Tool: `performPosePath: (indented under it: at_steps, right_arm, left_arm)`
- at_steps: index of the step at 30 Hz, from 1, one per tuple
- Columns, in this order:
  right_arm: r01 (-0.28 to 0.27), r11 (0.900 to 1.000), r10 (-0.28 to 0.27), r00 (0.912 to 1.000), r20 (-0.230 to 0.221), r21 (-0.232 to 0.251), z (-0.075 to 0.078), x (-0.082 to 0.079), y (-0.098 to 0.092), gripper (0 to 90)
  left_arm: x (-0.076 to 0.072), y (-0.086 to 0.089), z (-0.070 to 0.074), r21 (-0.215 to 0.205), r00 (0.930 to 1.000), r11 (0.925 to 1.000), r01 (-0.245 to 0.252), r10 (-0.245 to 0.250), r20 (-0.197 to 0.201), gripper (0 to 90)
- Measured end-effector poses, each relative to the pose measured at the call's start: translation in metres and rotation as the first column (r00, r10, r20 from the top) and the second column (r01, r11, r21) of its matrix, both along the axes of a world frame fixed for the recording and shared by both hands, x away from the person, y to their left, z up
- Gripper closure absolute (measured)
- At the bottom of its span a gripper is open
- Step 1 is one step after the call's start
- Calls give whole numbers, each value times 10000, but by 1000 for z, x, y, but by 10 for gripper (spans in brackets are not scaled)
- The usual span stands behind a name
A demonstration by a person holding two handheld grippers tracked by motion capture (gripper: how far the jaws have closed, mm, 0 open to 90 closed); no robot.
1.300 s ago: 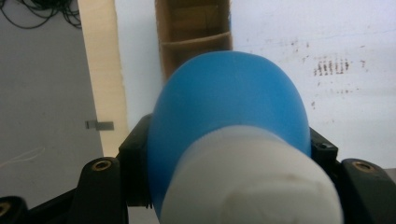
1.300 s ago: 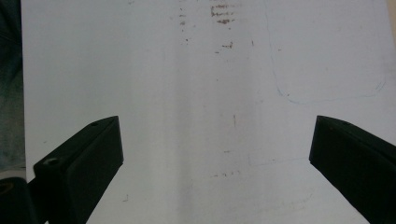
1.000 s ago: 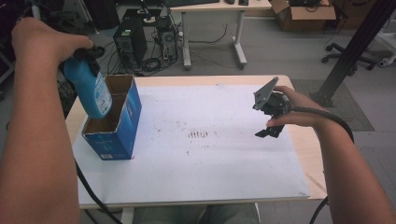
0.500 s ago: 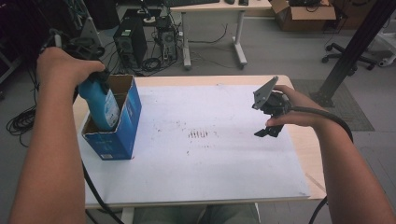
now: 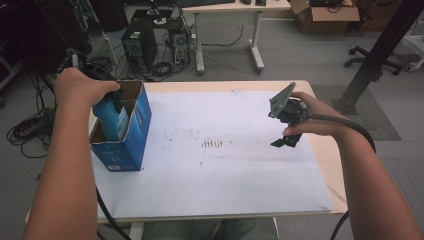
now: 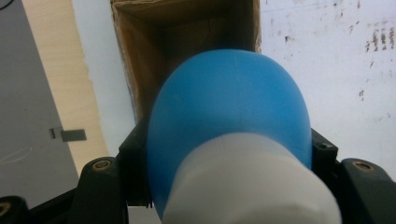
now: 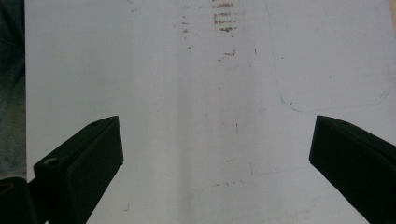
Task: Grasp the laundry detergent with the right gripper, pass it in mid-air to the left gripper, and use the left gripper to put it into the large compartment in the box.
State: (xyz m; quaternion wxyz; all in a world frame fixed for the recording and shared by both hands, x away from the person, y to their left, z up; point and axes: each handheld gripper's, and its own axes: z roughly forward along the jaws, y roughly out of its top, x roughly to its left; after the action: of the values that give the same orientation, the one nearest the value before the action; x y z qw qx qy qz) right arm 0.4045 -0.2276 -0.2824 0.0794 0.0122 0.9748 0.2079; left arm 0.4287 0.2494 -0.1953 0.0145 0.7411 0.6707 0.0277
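Observation:
My left gripper (image 6: 229,150) is shut on a blue bottle (image 6: 229,107) with a white cap (image 6: 252,186), its black jaws pressing both sides. In the high view the bottle (image 5: 113,116) stands partly inside an open blue cardboard box (image 5: 129,147) at the table's left edge, with the person's left hand over it. The box's brown inside (image 6: 187,32) lies just beyond the bottle. My right gripper (image 5: 285,142) hangs over the right part of the white sheet (image 5: 225,175). Its jaws (image 7: 215,154) stand wide apart with nothing between them.
The white sheet has brown smudges (image 5: 215,144) near its middle and covers a wooden table (image 5: 334,165). On the floor behind stand computer towers (image 5: 137,45), a desk (image 5: 227,7), a cardboard box (image 5: 325,10), an office chair (image 5: 367,52) and a black post (image 5: 377,50).
The left hand has come down with the blue bottle, from above the box to partly inside it. The right hand and its gripper have not moved.

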Motion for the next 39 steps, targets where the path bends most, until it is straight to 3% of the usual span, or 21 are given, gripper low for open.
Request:
performPosePath:
  at_steps: [14,31,39]
  right_arm:
    - [-27,10000,27,10000,-11,-7,-1,0,2,29]
    - [-131,9998,131,9999,9,128,-4,-1,6,29]
    - [-99,9999,99,9999,-30,93,-5,-1,6,29]
  left_arm:
    - [0,4,-29,-71,9999,9999,-150,149,-44,377]
    - [4,10,-64,229,9994,9991,-353,354,-46,377]
    - [4,14,-78,161,9994,9993,-330,332,-98,377]
